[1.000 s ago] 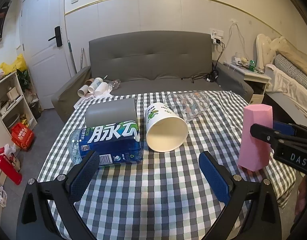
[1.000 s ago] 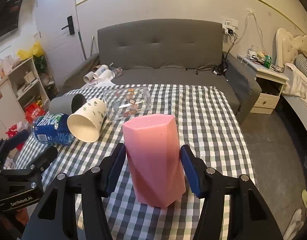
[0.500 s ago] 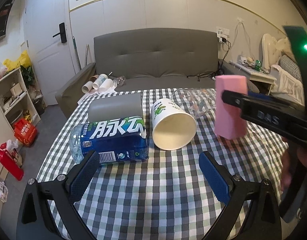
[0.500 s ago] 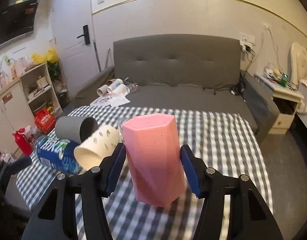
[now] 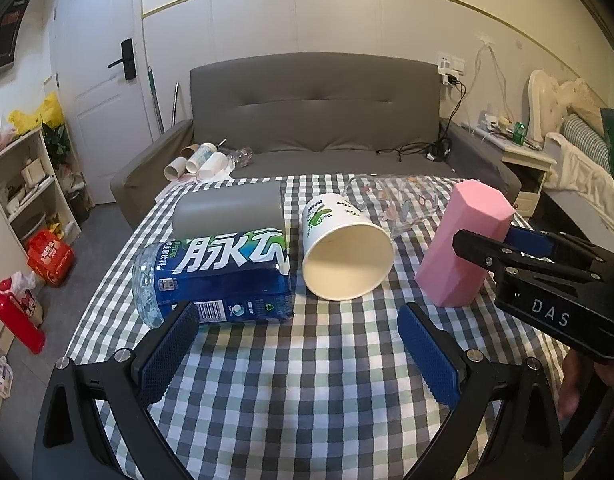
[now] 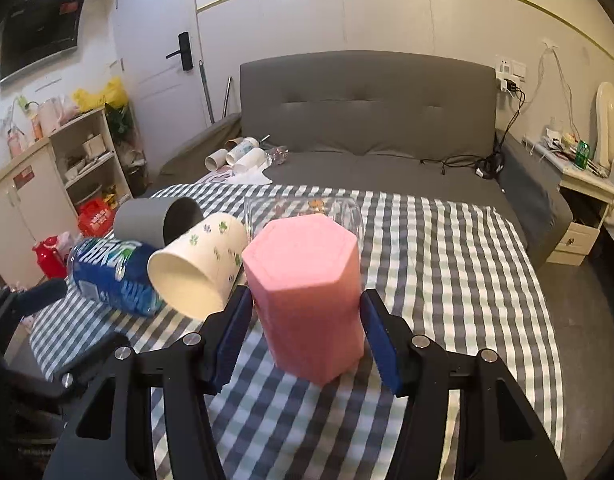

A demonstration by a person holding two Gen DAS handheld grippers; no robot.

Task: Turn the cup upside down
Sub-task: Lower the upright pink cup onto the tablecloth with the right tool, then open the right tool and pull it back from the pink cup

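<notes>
Pink cup (image 6: 307,292) gripped, paper cup (image 6: 199,268) beside

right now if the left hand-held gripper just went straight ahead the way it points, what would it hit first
Most likely the white paper cup lying on its side, its open mouth facing the open left hand-held gripper. The blue-labelled bottle sits just left of that line and might brush the left finger; depth is hard to judge here.

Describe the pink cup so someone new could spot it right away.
On the checked tablecloth before the grey sofa, look right of the paper cup lying on its side. The pink hexagonal cup sits tilted in the right claw, the only faceted, pink one.
</notes>
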